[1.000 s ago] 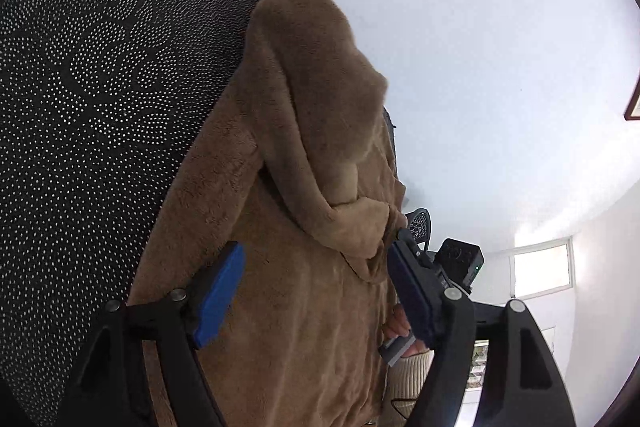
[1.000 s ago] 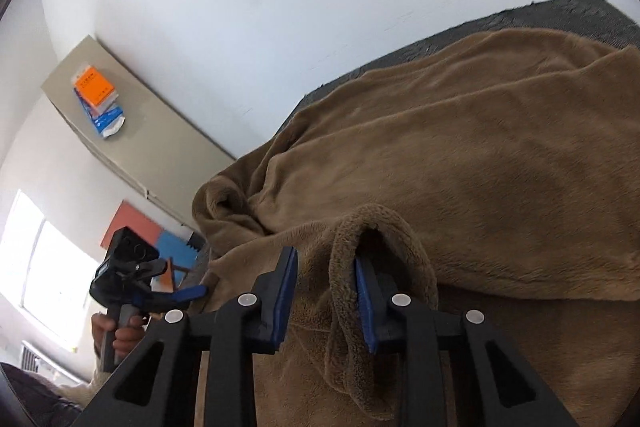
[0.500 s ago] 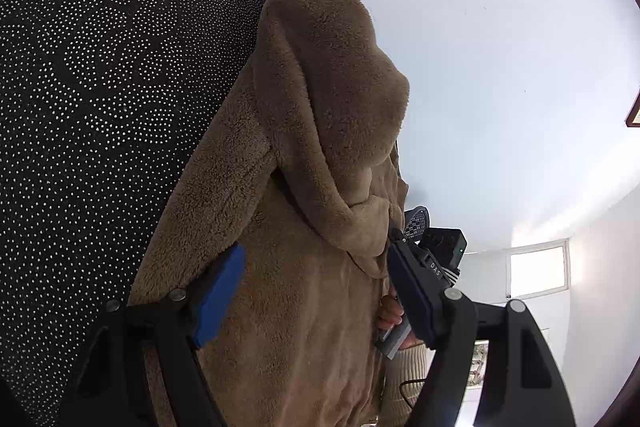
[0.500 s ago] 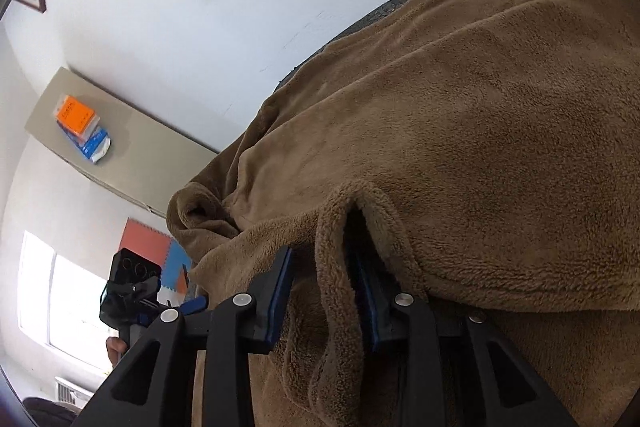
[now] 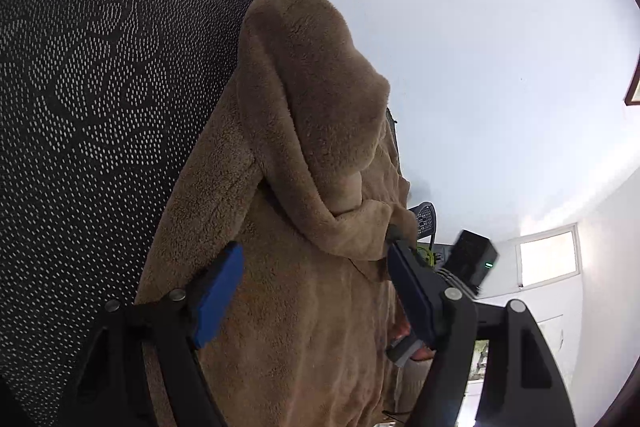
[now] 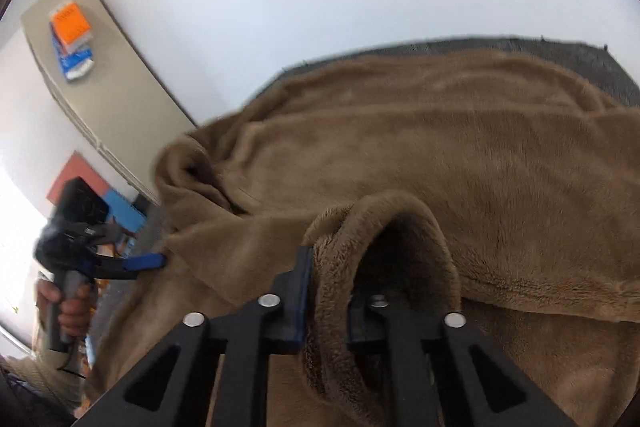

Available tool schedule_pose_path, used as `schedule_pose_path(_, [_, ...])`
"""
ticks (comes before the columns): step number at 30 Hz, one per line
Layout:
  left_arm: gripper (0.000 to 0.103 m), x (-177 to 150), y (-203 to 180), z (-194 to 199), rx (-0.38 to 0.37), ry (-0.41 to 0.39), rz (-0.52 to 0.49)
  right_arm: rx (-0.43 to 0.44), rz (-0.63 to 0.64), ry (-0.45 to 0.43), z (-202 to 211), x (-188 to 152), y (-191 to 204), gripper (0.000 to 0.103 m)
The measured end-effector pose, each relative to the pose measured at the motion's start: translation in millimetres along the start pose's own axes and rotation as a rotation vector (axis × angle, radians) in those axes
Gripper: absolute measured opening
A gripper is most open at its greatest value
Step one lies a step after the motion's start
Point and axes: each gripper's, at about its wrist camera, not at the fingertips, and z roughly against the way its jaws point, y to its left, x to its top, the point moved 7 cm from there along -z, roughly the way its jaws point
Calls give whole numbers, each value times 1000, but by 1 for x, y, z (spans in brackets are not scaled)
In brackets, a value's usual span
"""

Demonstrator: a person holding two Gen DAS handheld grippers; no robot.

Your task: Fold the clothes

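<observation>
Left wrist view: left gripper (image 5: pixel 316 291) spread wide, gripping nothing, over the brown fleece garment (image 5: pixel 304 155) lying on the dotted dark cover (image 5: pixel 92 75) at 10 o'clock. Right wrist view: right gripper (image 6: pixel 332 291) pinches the garment's cuff (image 6: pixel 384 259), which fills 3 o'clock.

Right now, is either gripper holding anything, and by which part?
The right gripper pinches the brown fleece garment by a rolled, cuff-like edge. The left gripper is open around the fabric, gripping nothing.
</observation>
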Motion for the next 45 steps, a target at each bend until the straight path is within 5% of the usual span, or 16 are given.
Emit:
schedule_pose_path(5, [78,11,-2,10,51,-49,-68,121,14,-151,57,36,43,12])
schedule_pose_path(9, [78,23,-16,23,161,-141,-248,161,141,-297,115,76,97,12])
schedule_pose_path(14, [81,27,-39,27,342,-210,-567,103,317,-437,158,127,159,12])
schedule_pose_path(18, [81,30,-41,11,400,-206,-654,65,435,-479,164,169,210,12])
schedule_pose_path(27, [81,46,-34,2,341,-233,-571,-58,661,-502,132,234,322,12])
schedule_pose_path(35, [82,52,-26,1,387,-257,-558,-116,564,-503,116,257,304,12])
schedule_pose_path(39, [82,57,-36,-27,349,-214,-536,-117,536,-497,116,256,297,12])
schedule_pose_path(42, [82,54,-47,-46,383,-210,-580,-110,568,-487,113,250,310,12])
schedule_pose_path(45, [82,61,-37,-49,486,-241,-523,-88,576,-496,112,251,323,12])
